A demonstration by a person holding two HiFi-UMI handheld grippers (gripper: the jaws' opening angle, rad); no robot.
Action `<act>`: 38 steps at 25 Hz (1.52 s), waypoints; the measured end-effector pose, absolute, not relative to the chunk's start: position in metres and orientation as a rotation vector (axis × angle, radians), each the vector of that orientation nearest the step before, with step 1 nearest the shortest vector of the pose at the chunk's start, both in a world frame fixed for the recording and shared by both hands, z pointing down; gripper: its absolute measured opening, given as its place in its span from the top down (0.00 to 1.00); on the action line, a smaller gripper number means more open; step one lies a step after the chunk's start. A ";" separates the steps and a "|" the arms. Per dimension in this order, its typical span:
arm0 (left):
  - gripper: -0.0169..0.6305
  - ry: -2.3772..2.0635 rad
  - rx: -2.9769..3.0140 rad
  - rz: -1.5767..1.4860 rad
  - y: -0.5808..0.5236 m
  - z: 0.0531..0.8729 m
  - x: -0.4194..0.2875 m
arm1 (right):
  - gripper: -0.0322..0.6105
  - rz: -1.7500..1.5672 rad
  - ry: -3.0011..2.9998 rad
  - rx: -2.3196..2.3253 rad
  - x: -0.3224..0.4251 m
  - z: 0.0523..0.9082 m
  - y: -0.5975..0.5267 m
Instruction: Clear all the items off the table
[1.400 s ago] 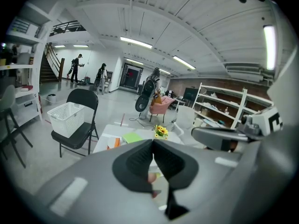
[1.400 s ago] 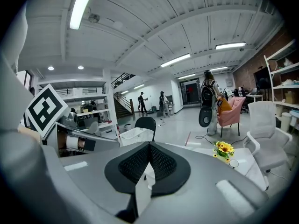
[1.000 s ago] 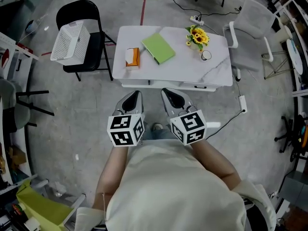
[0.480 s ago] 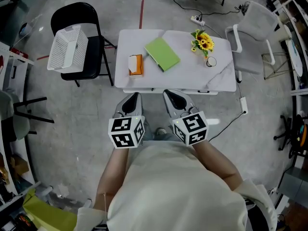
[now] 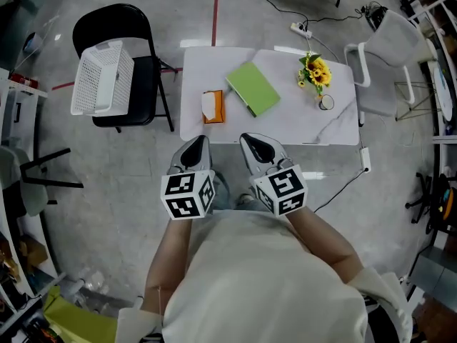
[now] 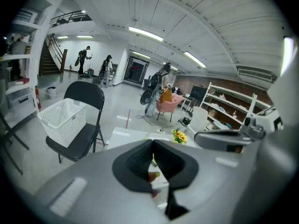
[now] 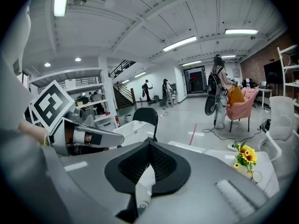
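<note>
Both grippers clenched shut, nothing between the jaws. Left gripper (image 5: 198, 143) and right gripper (image 5: 250, 140) are held side by side in front of the person's chest, tips pointing at the near edge of the table (image 5: 307, 123). Neither touches any item.

Table: white, marbled top, four things on it.
- Orange tissue box (image 5: 213, 106) at the near left, white tissue showing on top.
- Green book (image 5: 253, 89) lying flat and askew, just right of the box, not touching it.
- Bunch of sunflowers (image 5: 315, 71) at the far right.
- Small round cup (image 5: 326, 103) just in front of the flowers.

Left of the table: white basket (image 5: 102, 77) resting on a black folding chair (image 5: 125, 20). A white chair (image 5: 385, 63) stands at the table's right end.
</note>
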State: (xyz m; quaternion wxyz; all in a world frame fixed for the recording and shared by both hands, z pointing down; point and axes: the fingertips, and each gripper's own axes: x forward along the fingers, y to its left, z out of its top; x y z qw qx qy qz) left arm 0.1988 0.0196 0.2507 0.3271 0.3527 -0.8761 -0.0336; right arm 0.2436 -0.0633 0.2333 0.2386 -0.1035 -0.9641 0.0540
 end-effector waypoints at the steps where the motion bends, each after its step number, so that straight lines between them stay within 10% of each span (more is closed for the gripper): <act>1: 0.96 -2.289 0.921 -0.089 0.022 0.252 0.191 | 0.95 0.148 -2.633 -0.286 0.236 0.235 -0.061; 38: 0.96 -2.013 1.023 0.060 0.076 0.386 0.049 | 0.86 0.260 -2.332 -0.001 0.085 0.397 -0.019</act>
